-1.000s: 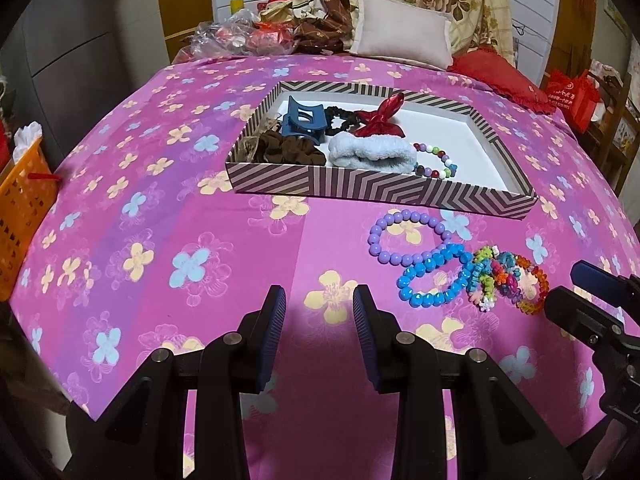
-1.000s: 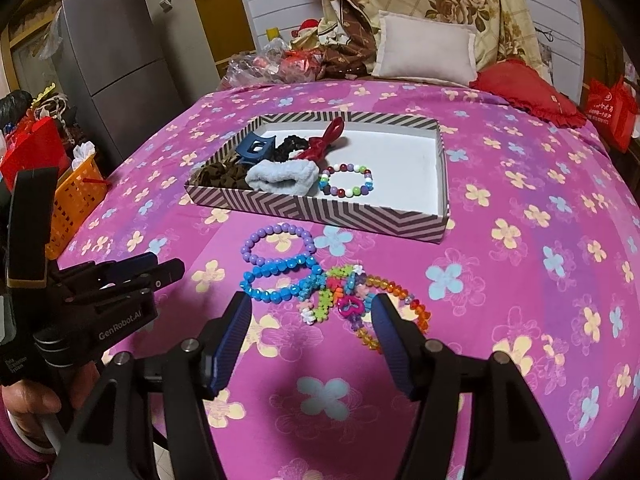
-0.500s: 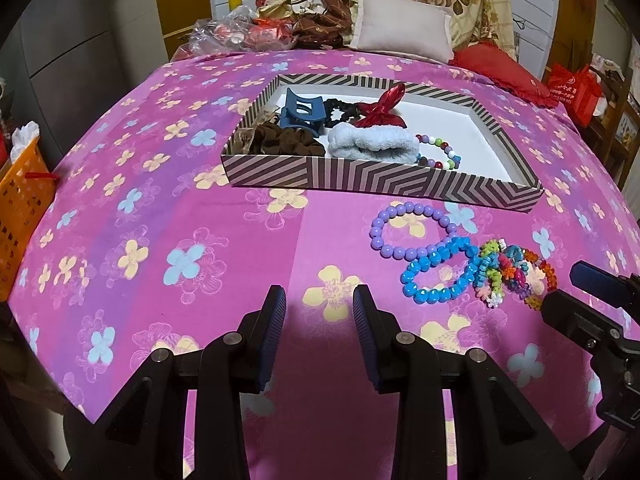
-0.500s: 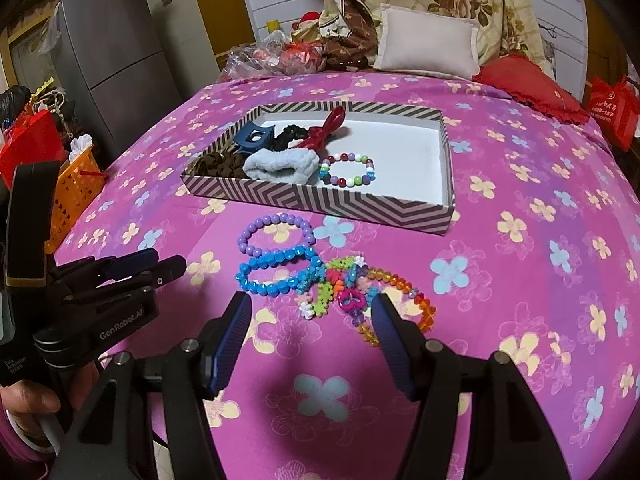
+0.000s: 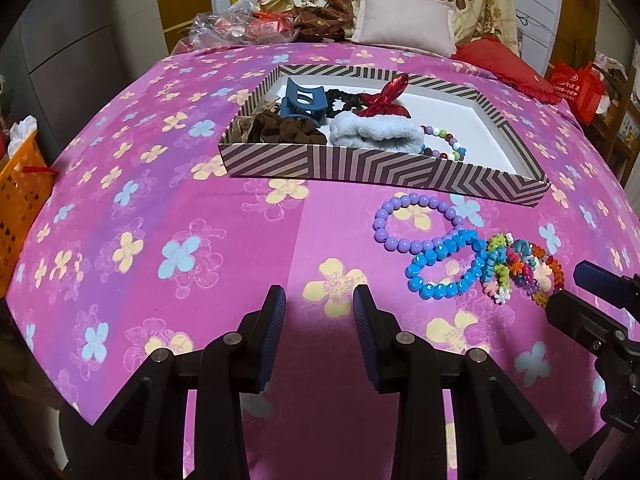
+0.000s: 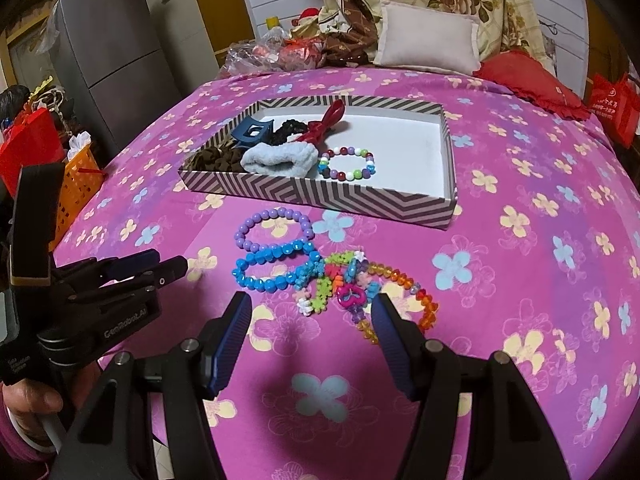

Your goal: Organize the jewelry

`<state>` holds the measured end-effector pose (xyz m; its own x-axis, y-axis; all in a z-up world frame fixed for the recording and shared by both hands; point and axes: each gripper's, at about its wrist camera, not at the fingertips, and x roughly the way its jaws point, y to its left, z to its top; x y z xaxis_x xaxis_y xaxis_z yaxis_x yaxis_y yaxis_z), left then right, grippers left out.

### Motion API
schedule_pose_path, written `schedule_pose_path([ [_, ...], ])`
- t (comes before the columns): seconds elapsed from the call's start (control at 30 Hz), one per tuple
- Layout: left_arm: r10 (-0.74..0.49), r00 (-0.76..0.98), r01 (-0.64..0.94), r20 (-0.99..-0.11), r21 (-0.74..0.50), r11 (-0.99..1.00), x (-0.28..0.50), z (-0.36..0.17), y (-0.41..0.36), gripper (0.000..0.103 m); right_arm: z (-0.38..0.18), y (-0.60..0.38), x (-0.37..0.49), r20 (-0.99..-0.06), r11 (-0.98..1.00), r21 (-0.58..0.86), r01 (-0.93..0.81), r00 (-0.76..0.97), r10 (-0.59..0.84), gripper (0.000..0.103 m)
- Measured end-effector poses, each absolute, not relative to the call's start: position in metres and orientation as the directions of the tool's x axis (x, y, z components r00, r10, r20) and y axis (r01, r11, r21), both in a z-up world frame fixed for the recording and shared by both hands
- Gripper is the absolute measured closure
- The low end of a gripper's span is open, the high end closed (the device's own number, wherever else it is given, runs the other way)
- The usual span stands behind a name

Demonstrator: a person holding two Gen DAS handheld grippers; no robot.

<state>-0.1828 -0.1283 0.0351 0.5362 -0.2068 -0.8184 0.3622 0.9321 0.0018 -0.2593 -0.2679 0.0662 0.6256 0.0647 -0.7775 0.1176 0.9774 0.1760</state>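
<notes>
A striped box (image 6: 320, 196) (image 5: 360, 168) on the pink bedspread holds a blue hair claw (image 6: 252, 132), scrunchies, a red bow and a multicoloured bead bracelet (image 6: 347, 164). In front of the box lie a purple bracelet (image 6: 272, 228) (image 5: 416, 222), a blue bracelet (image 6: 272, 266) (image 5: 444, 264), a colourful charm bracelet (image 6: 340, 284) (image 5: 508, 264) and an orange bracelet (image 6: 416, 300). My right gripper (image 6: 312, 316) is open and empty, just short of the charm bracelet. My left gripper (image 5: 320, 308) is open and empty, left of the bracelets; it also shows in the right wrist view (image 6: 160, 268).
Pillows (image 6: 428, 40) and clutter lie at the head of the bed. An orange basket (image 6: 76, 184) and a grey fridge (image 6: 116, 56) stand to the left of the bed. A red bag (image 6: 616, 108) is at the far right.
Both grippers have moved forward toward the bracelets and the box; the right one is now close to the charm bracelet. Both stay open and empty.
</notes>
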Motion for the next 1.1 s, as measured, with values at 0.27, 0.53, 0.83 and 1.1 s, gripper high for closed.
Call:
schedule_pose_path([
  [0.27, -0.203, 0.538, 0.363, -0.818, 0.008, 0.932, -0.183, 0.034, -0.129, 0.069, 0.065, -0.267, -0.259, -0.778, 0.978, 0.176, 0.115, 0.624, 0.066, 0.038],
  [0.53, -0.203, 0.538, 0.364, -0.818, 0.008, 0.931, -0.183, 0.034, -0.129, 0.069, 0.065, -0.271, -0.26, -0.779, 0.976, 0.174, 0.128, 0.625, 0.057, 0.038],
  [0.83, -0.216, 0.528, 0.366, -0.821, -0.01, 0.931, -0.18, 0.032, -0.125, 0.069, 0.064, -0.278, -0.263, -0.789, 0.978, 0.159, 0.135, 0.613, 0.044, 0.038],
  [1.1, -0.275, 0.468, 0.389, -0.84, -0.083, 0.918, -0.164, 0.034, -0.127, 0.069, 0.054, -0.302, -0.27, -0.805, 0.975, 0.144, 0.169, 0.593, 0.016, 0.038],
])
